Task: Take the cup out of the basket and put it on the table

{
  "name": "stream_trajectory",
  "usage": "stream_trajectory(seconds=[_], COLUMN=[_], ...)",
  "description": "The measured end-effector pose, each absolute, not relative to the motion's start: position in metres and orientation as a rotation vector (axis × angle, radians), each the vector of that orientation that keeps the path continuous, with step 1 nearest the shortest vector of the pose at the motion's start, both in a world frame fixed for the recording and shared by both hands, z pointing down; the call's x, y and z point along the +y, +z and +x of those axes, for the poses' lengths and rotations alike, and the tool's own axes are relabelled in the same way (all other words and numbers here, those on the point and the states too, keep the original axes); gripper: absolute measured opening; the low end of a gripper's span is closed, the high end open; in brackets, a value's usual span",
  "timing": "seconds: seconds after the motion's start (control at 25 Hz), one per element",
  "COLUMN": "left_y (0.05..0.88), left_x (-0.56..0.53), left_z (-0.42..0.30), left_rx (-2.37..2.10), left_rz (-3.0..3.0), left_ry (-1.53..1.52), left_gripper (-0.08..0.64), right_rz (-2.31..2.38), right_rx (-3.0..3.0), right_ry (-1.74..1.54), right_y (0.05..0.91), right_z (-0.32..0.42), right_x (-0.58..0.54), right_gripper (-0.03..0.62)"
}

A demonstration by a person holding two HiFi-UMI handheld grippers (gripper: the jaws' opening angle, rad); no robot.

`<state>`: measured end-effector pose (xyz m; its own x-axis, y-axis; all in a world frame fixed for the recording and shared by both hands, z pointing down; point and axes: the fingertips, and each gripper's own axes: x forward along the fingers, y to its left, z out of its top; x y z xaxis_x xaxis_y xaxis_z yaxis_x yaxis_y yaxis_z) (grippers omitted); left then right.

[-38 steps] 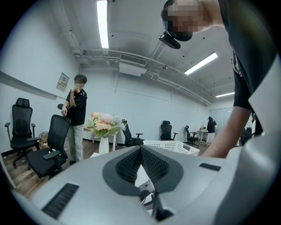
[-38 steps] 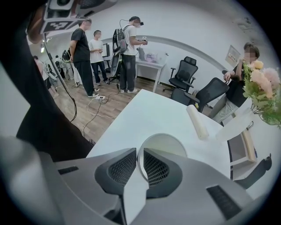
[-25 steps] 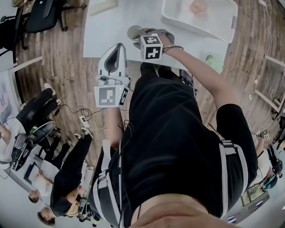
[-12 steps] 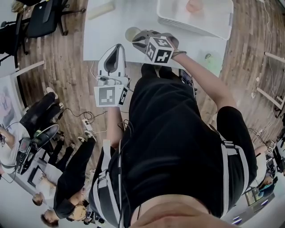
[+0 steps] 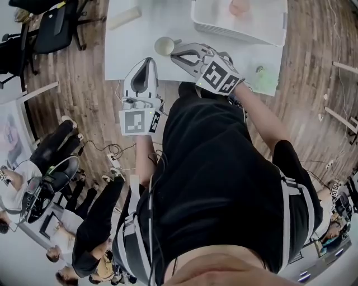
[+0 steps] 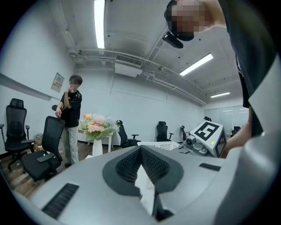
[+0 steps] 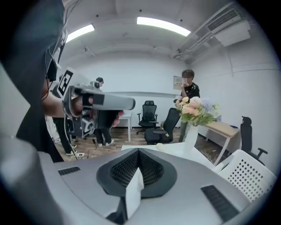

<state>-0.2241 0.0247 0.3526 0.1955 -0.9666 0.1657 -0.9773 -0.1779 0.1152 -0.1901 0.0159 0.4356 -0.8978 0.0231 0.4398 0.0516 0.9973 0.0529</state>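
**Beige cup down on the bench — right side has let go**

Beige cup (image 5: 164, 44) – it reads as a cup from above – stands on the white bench (image 5: 131, 53). It is clear of the basket (image 5: 238, 32) and just beside the tips of my right hand-held gripper (image 5: 175, 55). Those jaws have just been closing and are clenched now with nothing between them, so the cup is released. My guess is that shutting them keeps the tips from snagging the rim.

My left hand-held gripper (image 5: 149, 61) is clenched and empty too. It's parked at the near bench edge, off to the side — this looks like a one-hand job, so it stays clear.

A pink item (image 5: 239, 6) sits in the basket. It could be a second cup, but I can't tell. If the beige one was the target, the task looks done.
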Motion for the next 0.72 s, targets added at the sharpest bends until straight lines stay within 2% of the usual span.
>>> stream_trajectory(seconds=[0.36,0.72], left_y=[0.358,0.352], left_x=[0.022,0.019], left_z=[-0.207,-0.189], left_rx=[-1.837,-1.828], left_rz=[2.324,2.362], left_ry=[0.086,0.09], left_gripper=[0.02,0.02], right_rz=[0.213,0.305], right_rx=[-2.898,-2.947], right_ry=[0.071,0.087], right_y=[0.392,0.379], right_z=[-0.142,-0.117], right_x=[0.002,-0.006], right_gripper=[0.018,0.018])
